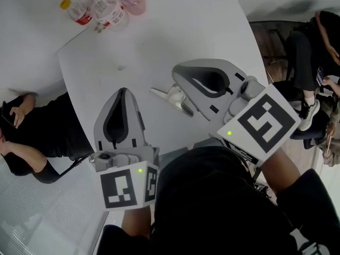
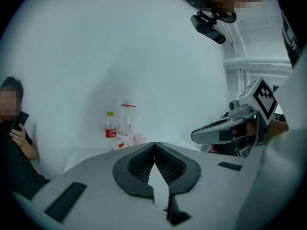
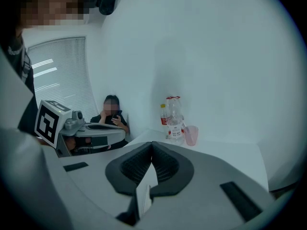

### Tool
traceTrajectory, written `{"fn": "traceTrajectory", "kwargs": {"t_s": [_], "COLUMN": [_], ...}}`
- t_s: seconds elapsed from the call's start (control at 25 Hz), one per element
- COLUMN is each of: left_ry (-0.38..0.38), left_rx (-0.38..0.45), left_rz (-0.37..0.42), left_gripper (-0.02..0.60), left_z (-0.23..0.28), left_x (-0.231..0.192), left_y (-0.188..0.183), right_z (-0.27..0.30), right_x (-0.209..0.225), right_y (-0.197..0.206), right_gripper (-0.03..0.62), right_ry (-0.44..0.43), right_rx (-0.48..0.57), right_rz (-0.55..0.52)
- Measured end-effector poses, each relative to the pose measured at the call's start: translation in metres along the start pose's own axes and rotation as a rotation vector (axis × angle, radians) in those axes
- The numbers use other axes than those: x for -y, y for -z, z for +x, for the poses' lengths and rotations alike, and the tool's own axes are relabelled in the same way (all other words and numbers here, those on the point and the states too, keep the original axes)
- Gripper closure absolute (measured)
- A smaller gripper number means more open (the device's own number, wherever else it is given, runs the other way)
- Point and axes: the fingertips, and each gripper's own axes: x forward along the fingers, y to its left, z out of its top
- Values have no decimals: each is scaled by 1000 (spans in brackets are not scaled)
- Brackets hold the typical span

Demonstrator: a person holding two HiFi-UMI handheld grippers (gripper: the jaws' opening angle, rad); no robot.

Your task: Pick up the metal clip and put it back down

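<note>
The metal clip lay on the white table, touched by neither tool, so the put-down looked finished. The right gripper, just beside it in the head view, had its jaws pressed together on nothing. The left gripper was likewise closed and empty, held aside, probably to leave the clip undisturbed.

Bottles, table's far corner: cut off by top edge. Metal clip: partly hidden behind right gripper.
</note>
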Motion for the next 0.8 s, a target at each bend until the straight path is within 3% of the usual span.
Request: {"fn": "traceTrajectory", "kwargs": {"t_s": [0.8], "left_ry": [-1], "left_rx": [167], "left_rz": [91], "left_gripper": [561], "left_z": [-61], "left_x": [27], "left_y": [-71], "right_z": [-90], "right_x": [-14], "right_y": [-79], "right_gripper": [576], "right_ry": [83], "right_rx": [187], "right_rz": [-163]}}
